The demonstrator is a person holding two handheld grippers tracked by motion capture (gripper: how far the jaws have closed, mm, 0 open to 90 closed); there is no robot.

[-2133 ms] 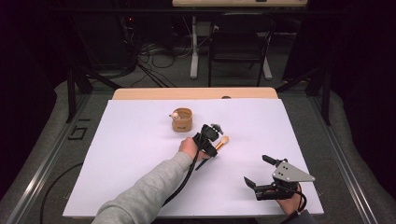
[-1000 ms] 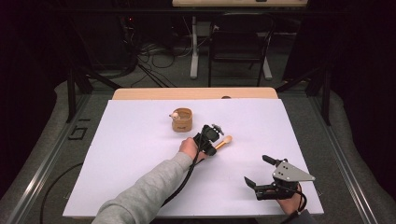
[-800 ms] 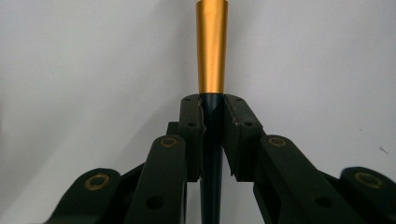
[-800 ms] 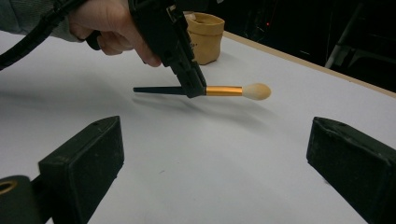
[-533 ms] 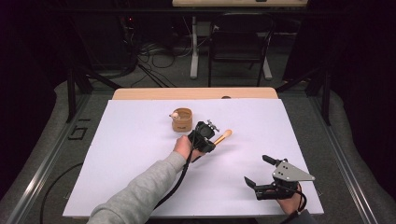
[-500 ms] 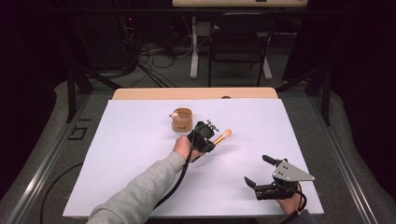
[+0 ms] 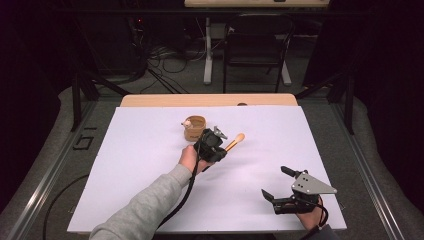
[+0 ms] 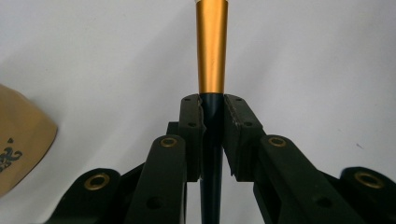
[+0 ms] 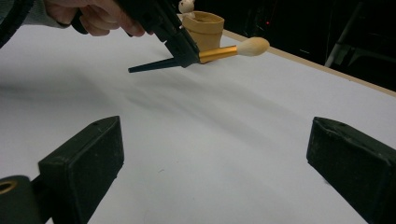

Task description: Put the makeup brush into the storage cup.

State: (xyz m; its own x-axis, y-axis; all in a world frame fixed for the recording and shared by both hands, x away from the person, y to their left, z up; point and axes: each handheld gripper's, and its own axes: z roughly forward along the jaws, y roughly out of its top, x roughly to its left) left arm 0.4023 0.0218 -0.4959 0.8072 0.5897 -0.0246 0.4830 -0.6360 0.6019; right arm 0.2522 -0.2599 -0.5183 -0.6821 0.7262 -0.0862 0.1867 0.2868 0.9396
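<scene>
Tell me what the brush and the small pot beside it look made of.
Brush: dark matte handle, likely plastic or painted wood; shiny gold collar, seemingly metal; pale fluffy bristle tip. Pot: tan, dull, with a rolled rim, perhaps paper or fabric; hard to tell.

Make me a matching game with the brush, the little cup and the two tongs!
Things:
1. brush
2. cup
3. left tongs
4. right tongs

States:
A. open, holding nothing
B. shut on the dark handle
C. standing on the white table
D. held off the table, fluffy tip pointing away

Pairs: 1-D, 2-C, 3-B, 4-A
</scene>
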